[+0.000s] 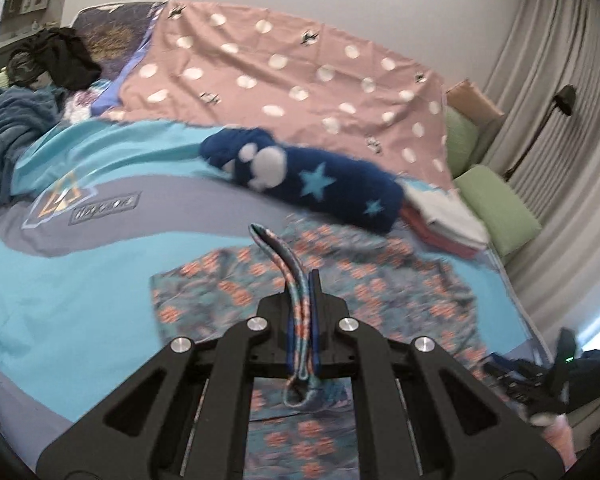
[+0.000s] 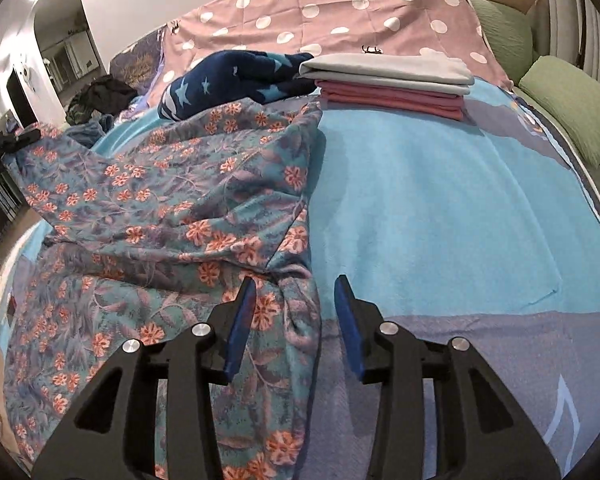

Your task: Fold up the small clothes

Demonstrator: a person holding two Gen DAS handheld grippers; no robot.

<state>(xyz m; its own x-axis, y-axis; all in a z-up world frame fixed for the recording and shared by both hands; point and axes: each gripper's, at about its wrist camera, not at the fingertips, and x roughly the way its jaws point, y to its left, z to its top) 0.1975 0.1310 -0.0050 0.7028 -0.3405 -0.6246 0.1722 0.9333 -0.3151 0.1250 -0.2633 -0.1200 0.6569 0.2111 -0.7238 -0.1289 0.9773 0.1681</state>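
A teal floral garment [image 2: 160, 208] with orange flowers lies rumpled on the blue bedspread [image 2: 440, 200]. In the left wrist view my left gripper [image 1: 310, 280] is shut on a hem strip of the floral garment [image 1: 292, 276], which sticks up past the fingertips, while the rest of the cloth [image 1: 380, 292] spreads below. My right gripper [image 2: 296, 296] stands open low over the bed. The garment's bunched right edge lies between its blue pads [image 2: 242, 320], which do not press on it. At the far left of the right wrist view, the left gripper [image 2: 8, 142] lifts the garment's far corner.
A folded stack of grey and pink clothes [image 2: 388, 80] sits at the back beside a navy star-patterned cloth [image 2: 228, 80]. A pink polka-dot sheet [image 2: 340, 16] covers the far bed. Green pillows [image 2: 572, 108] line the right edge, and dark clothes [image 1: 56, 56] are heaped far left.
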